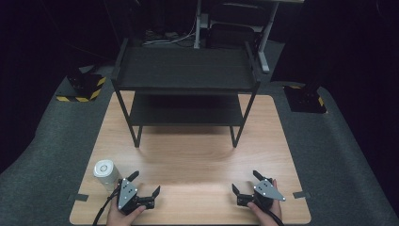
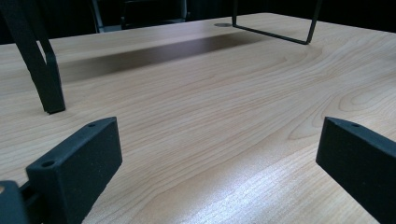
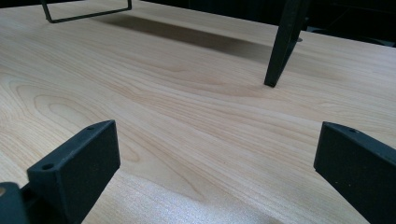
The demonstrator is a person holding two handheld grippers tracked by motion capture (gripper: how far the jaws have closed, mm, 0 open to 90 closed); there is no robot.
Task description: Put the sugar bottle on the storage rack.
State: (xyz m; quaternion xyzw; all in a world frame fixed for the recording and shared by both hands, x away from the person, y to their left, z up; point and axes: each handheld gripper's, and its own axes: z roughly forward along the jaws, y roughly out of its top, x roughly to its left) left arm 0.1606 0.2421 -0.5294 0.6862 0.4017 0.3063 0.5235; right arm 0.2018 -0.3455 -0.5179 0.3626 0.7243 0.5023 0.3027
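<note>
The high view is looking forward and down from above the person's side, taking in the whole wooden surface (image 1: pixel 188 160) and the black shelf rack (image 1: pixel 186 89). Each gripper view is sitting low, skimming close over the surface toward the rack's legs (image 2: pixel 46 74), which all three views are sharing.

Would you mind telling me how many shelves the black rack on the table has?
2: the upper shelf spans the top of the rack, and the lower shelf sits beneath it, just above the table. None looks hidden.
</note>
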